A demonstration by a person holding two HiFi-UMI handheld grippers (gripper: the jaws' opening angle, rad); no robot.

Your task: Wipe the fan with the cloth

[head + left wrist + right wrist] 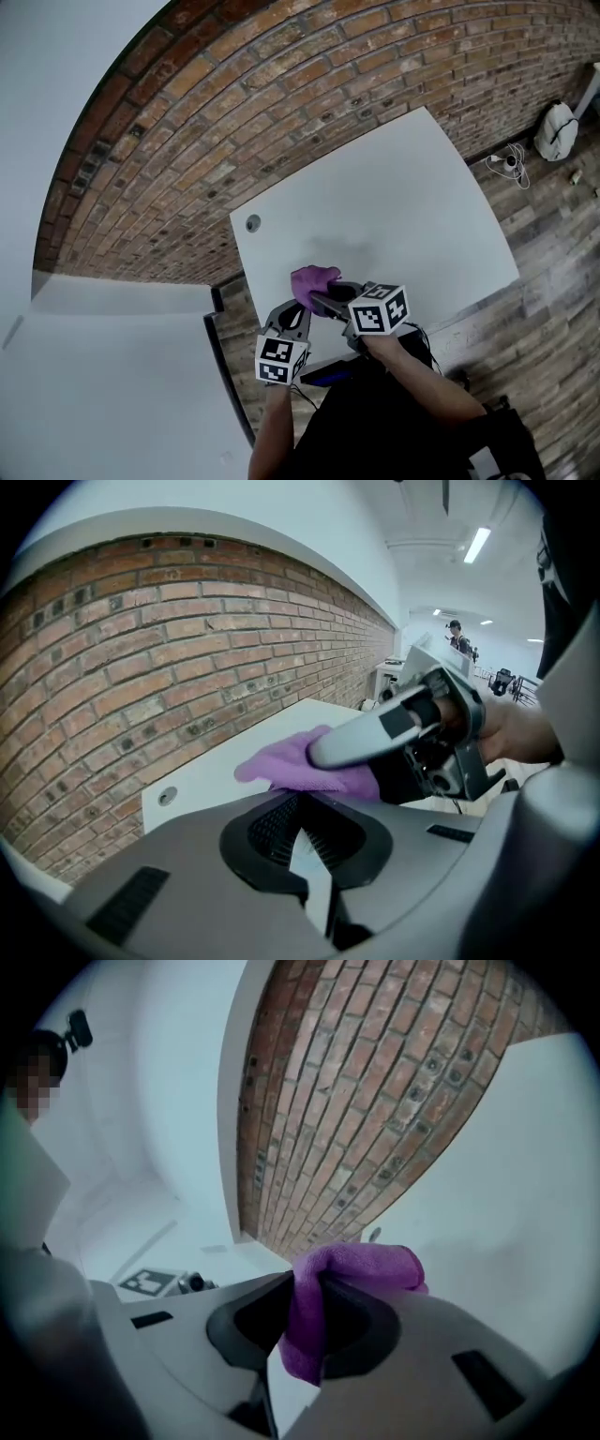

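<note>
A crumpled purple microfibre cloth (pixel 314 278) sits just below the middle of the head view, over the near edge of the white rectangular worktop (pixel 394 206), and the right gripper (pixel 316 298) has it pinched. In the right gripper view its 2 grey jaws are clamped on a fold of the cloth (pixel 356 1265), which bulges above the jaws and hangs in a short tail below them, at the lower centre of the frame. The left gripper (pixel 294 314) lies just beside it, lower left of the cloth in the head view. Its own view shows the jaws drawn close together with nothing between them (only a thin sliver of white worktop shows through the slit). In that same view the right gripper (pixel 323 752) reaches in from the right with the cloth (pixel 281 766) bunched at its tip, just above the worktop. A small round grey grommet (pixel 252 223) is set in the worktop's far left corner, near the red brick wall (pixel 281 94) that fills the upper part of the head view. Wood-plank flooring (pixel 553 244) runs down the right side.
</note>
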